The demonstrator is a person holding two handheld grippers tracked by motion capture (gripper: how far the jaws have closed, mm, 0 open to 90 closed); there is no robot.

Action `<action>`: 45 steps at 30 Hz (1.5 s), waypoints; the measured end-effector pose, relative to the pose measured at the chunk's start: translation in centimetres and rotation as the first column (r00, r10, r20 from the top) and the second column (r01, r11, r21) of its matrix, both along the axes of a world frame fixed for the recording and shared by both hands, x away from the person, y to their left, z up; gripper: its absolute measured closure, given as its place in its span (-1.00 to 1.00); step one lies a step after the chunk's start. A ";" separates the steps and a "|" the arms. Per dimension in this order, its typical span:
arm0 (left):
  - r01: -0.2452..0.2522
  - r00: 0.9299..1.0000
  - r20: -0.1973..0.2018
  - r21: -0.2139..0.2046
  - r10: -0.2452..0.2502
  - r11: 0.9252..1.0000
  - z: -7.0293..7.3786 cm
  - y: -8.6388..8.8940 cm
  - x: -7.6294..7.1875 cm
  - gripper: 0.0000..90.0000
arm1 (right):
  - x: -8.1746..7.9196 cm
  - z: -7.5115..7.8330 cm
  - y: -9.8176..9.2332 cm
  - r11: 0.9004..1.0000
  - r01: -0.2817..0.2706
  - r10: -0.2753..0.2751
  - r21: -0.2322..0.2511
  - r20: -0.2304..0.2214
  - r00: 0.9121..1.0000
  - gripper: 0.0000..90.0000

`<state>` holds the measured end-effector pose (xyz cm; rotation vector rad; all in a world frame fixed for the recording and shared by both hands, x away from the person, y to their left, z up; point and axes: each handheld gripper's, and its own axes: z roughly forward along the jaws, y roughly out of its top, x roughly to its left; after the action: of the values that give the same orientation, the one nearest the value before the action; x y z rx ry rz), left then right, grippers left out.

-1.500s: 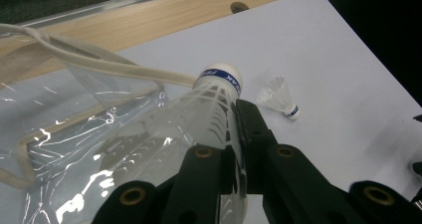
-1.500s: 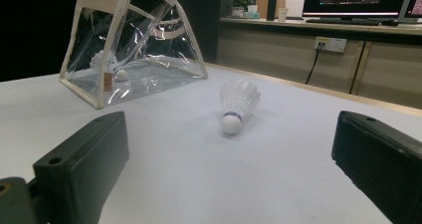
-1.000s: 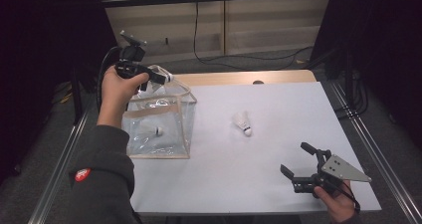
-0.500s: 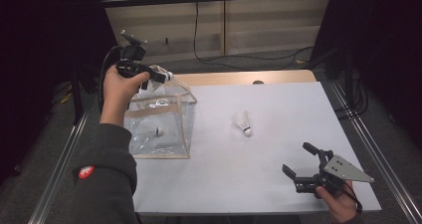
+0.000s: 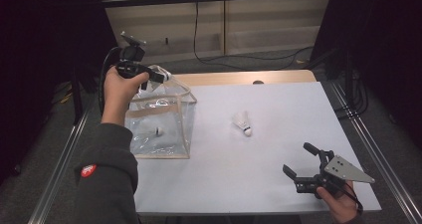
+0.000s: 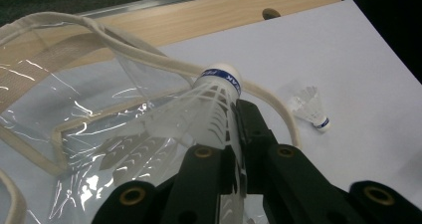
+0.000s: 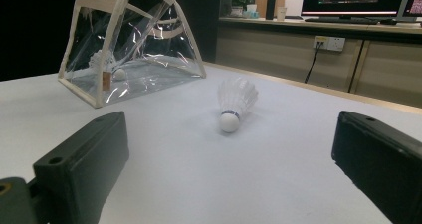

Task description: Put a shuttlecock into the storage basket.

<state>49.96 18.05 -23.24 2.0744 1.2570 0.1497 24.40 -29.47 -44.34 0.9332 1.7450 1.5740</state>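
— From above, where does everything sit?
— The left gripper [image 5: 158,77] hangs over the clear bag [image 5: 159,122]; the right gripper [image 5: 304,162] rests near the table's [image 5: 278,109] front edge, jaws spread.
— And the left gripper view?
— Jaws pinch a shuttlecock [image 6: 209,109] by its skirt above the bag's mouth.
— The right gripper view?
— A second shuttlecock [image 7: 235,104] lies on the table between the spread jaws, farther off.
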 end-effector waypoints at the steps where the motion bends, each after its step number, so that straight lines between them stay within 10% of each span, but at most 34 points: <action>1: -0.002 1.000 0.002 -0.005 0.002 1.000 0.0 0.0 0.0 0.95 | 0.0 0.0 0.0 1.000 -0.001 0.001 0.002 -0.002 1.000 -0.97; 45: -0.076 0.997 0.008 -0.001 0.076 0.997 -1.2 0.8 1.2 0.94 | 0.0 -0.1 -0.1 1.000 0.003 -0.003 0.002 -0.001 1.000 -0.97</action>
<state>51.18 18.85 -24.44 2.0245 1.3317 0.1918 24.42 -29.62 -44.41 0.9371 1.7418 1.5734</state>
